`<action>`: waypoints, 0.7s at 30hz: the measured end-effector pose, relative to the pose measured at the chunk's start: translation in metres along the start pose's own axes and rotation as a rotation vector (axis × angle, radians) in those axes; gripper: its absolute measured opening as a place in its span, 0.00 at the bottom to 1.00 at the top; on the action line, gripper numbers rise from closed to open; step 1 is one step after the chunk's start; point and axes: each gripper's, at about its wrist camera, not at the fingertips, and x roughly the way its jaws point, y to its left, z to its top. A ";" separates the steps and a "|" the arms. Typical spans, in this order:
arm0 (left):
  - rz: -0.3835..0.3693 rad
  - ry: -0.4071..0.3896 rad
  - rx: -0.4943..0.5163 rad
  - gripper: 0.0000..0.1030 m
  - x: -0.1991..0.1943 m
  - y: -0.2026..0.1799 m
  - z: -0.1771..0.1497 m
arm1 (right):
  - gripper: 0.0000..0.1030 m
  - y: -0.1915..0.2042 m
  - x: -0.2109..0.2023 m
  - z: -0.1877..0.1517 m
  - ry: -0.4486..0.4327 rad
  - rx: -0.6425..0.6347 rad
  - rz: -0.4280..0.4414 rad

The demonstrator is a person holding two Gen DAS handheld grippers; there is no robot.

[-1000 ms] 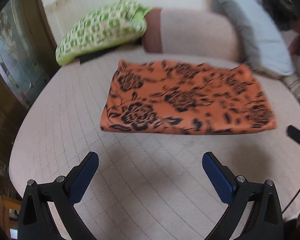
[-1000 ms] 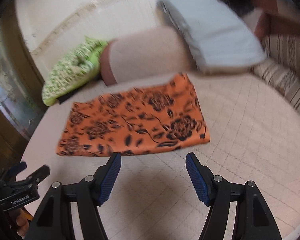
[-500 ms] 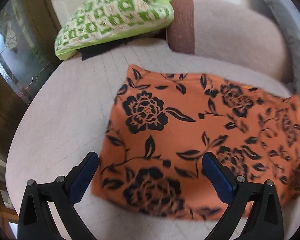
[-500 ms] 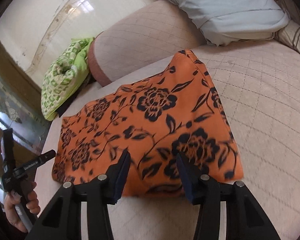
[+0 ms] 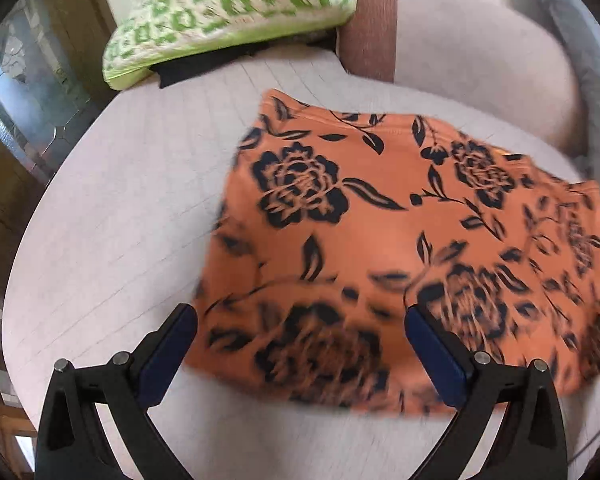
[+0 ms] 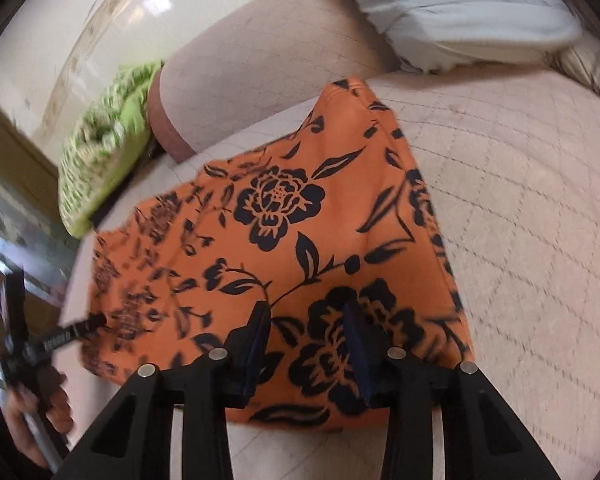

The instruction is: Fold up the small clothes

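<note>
Both tools have closed in from a second ago: left tool (image 5: 300, 330) spread wide over the near-left corner of the orange floral garment (image 5: 400, 240) lying flat on the quilted cushion (image 5: 120, 220), right tool (image 6: 306, 326) narrowed, half-spread above near-right edge; corner pinch judged next.

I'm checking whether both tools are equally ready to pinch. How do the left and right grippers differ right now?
The left gripper has its jaws spread wide, while the right gripper has its jaws drawn much closer, though a gap remains. The left sits over the orange floral cloth near its left end; the right sits over the cloth's right end. Both have blue pads, hang above the near edge and hold nothing.
</note>
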 end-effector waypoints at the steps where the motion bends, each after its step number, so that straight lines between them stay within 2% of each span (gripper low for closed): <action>1: -0.019 -0.002 -0.012 1.00 -0.010 0.008 -0.009 | 0.48 -0.002 -0.008 -0.001 -0.005 0.018 0.010; 2: -0.033 -0.002 -0.022 1.00 -0.016 0.015 -0.016 | 0.52 -0.004 -0.016 -0.003 -0.012 0.033 0.016; 7: -0.103 0.064 -0.104 1.00 -0.036 0.043 -0.063 | 0.57 -0.009 -0.057 -0.021 -0.044 0.100 0.079; 11: -0.161 0.114 -0.158 1.00 -0.033 0.047 -0.085 | 0.57 0.006 -0.073 -0.042 -0.038 0.068 0.076; 16: -0.225 0.138 -0.272 1.00 -0.014 0.048 -0.085 | 0.57 0.017 -0.088 -0.064 -0.044 0.045 0.078; 21: -0.272 0.140 -0.371 1.00 0.011 0.049 -0.067 | 0.57 0.021 -0.082 -0.066 -0.032 0.014 0.045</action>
